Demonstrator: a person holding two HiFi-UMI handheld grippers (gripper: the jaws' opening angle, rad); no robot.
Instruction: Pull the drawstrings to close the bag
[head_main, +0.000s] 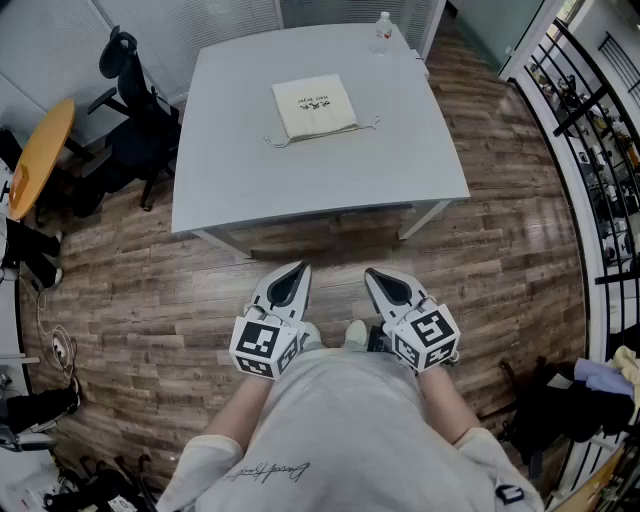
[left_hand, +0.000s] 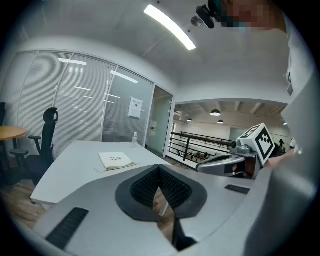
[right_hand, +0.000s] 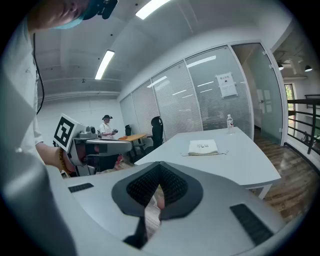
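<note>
Small cream cloth drawstring bag (head_main: 314, 106) lies flat at upper centre of the head view, on the pale grey rectangular surface (head_main: 230, 170). Its cords trail loose at both near corners and the mouth looks undrawn. Left gripper (head_main: 298, 272) and right gripper (head_main: 376, 276) sit at lower centre, tucked against the person's body and well apart from the surface (probably a ready stance before any approach). Both pairs of jaws are clenched on nothing, pads meeting. Each cord likely wants its own gripper.
</note>
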